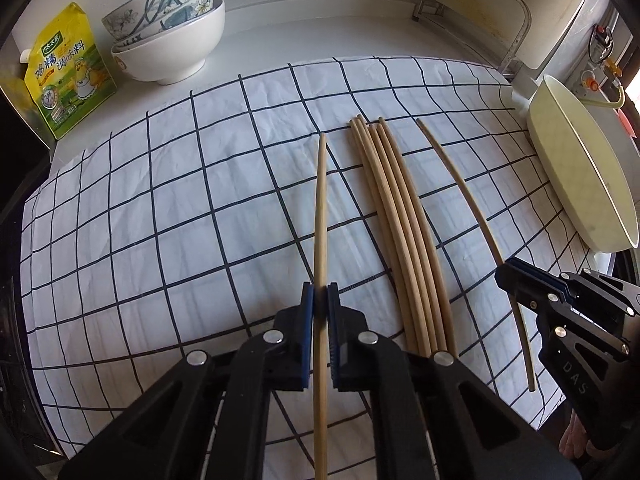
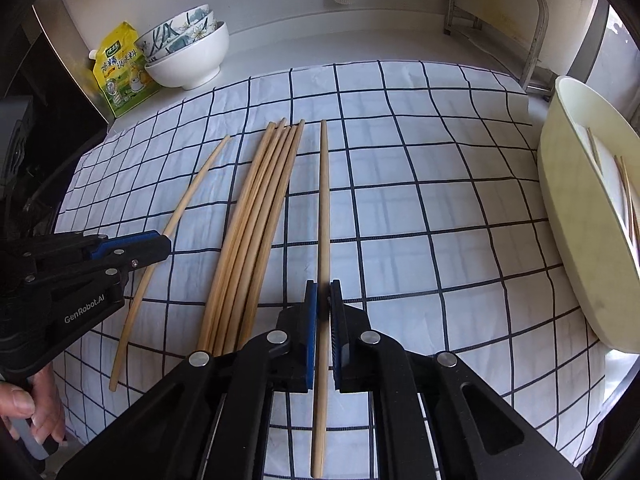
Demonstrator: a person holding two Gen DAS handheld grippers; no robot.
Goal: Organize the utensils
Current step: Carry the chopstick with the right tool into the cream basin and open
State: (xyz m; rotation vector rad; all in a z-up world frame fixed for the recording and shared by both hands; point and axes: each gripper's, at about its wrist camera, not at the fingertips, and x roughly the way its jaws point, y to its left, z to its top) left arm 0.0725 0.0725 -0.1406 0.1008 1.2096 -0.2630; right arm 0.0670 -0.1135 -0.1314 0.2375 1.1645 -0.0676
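- The checked cloth (image 1: 160, 208), white with dark grid lines and a bit wrinkly, is covering most of the counter; its near edge is getting cut off behind the gripper bodies in both views.
- The cream tray (image 2: 576, 240) is sitting at the right edge of the cloth, smooth and oval-ish. Only the right wrist view is looking into it, and a few thin sticks are showing inside, too small to count.
- The stacked bowls (image 1: 172, 36) are sitting far left: a plain white one underneath, floral ones nested in it, hard to say how many.
- A yellow seasoning pouch (image 1: 64, 76) is leaning just left of them.
- The bundle of chopsticks (image 1: 400, 232), pale round wood, is lying mid-cloth, near ends hidden by the left gripper's arm.
- The left gripper (image 1: 320, 300) is clamping narrow on a single chopstick (image 1: 320, 208) left of the bundle, far tip looking raised a little off the cloth.
- The right gripper (image 2: 324, 300) is pinching the right-hand chopstick (image 2: 324, 200) the same way, just right of the bundle.
- A hand (image 2: 36, 412) is peeking in near left, mostly cropped.
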